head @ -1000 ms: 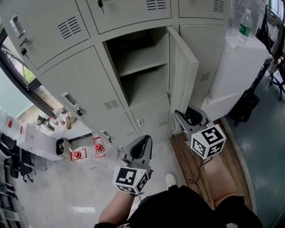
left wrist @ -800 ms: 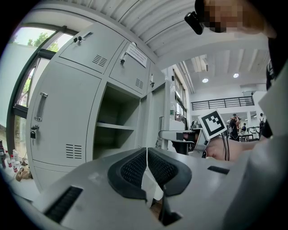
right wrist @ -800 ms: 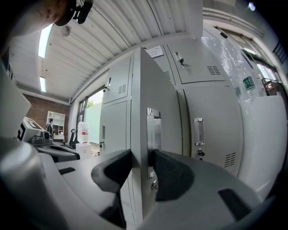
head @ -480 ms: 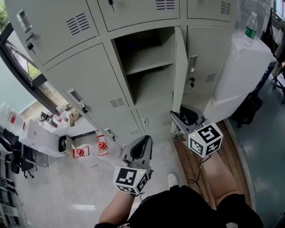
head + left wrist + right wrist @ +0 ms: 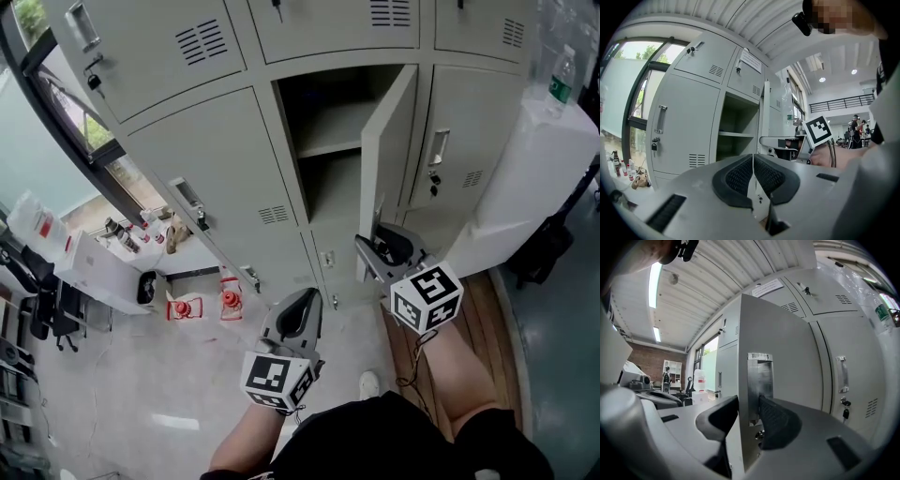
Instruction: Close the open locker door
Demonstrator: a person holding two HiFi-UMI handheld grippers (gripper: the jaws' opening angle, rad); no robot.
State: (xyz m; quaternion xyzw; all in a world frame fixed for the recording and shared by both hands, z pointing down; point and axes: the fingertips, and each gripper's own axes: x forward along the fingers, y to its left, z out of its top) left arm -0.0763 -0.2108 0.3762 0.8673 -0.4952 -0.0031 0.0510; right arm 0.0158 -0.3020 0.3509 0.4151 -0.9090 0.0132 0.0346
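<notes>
Vs a second ago: locker door (image 5: pixel 389 150) has swung in from wide open and now stands roughly halfway across its opening, hinged on the right, free edge toward me. Head camera framing has also shifted right.

Right gripper (image 5: pixel 373 248) was and is clamped on the door's free edge. In the right gripper view the jaws (image 5: pixel 749 413) pinch the sheet metal, one pad on the inner face, the other on the outer face at the recessed handle plate (image 5: pixel 759 380).

Left gripper (image 5: pixel 302 305) hangs low and left of the door, not touching it. Its jaws (image 5: pixel 753 161) are pressed together with nothing between them.

Around: closed lockers on both sides, above and below the open bay. Left neighbour's handle (image 5: pixel 190 200) and right neighbour's handle (image 5: pixel 438 148) both show. White cabinet (image 5: pixel 548 169) far right, close to the lockers.

Count: 2 grippers, 1 open door, 1 shelf (image 5: pixel 330 146) inside the bay, 1 water bottle (image 5: pixel 562 80) on the cabinet, 2 red items (image 5: pixel 186 307) on the floor at left.
</notes>
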